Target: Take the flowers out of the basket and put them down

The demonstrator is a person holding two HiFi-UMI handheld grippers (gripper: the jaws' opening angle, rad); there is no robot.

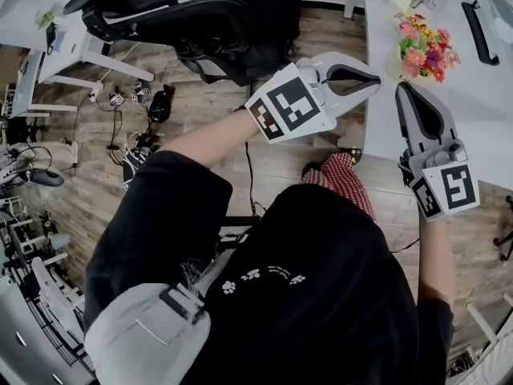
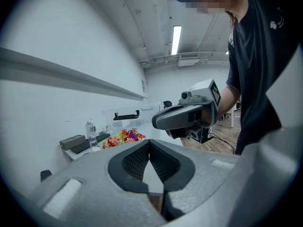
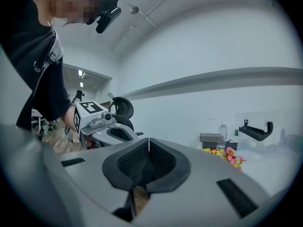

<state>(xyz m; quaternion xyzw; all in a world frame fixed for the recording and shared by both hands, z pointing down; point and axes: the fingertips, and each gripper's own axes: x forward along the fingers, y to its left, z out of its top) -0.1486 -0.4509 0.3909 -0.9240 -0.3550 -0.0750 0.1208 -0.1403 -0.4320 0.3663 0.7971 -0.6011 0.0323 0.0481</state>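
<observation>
A bunch of pink, orange and yellow flowers [image 1: 425,48] stands in a pale basket [image 1: 394,64] at the near edge of the white table [image 1: 481,103]. The flowers show small in the left gripper view [image 2: 122,137] and in the right gripper view [image 3: 228,155]. My left gripper [image 1: 377,79] hangs shut and empty over the floor, just left of the table edge, below the flowers. Beside it my right gripper [image 1: 403,87] is shut and empty, its tips pointing toward the basket. Neither gripper touches the flowers. Each gripper appears in the other's view: the right gripper [image 2: 158,121], the left gripper [image 3: 137,134].
A black office chair [image 1: 200,10] stands behind the left gripper. On the table beyond the flowers lie a keyboard [image 2: 83,145], a bottle [image 3: 222,131] and a black handle-shaped object [image 1: 478,30]. Cables and plugs [image 1: 120,127] lie on the wooden floor at left.
</observation>
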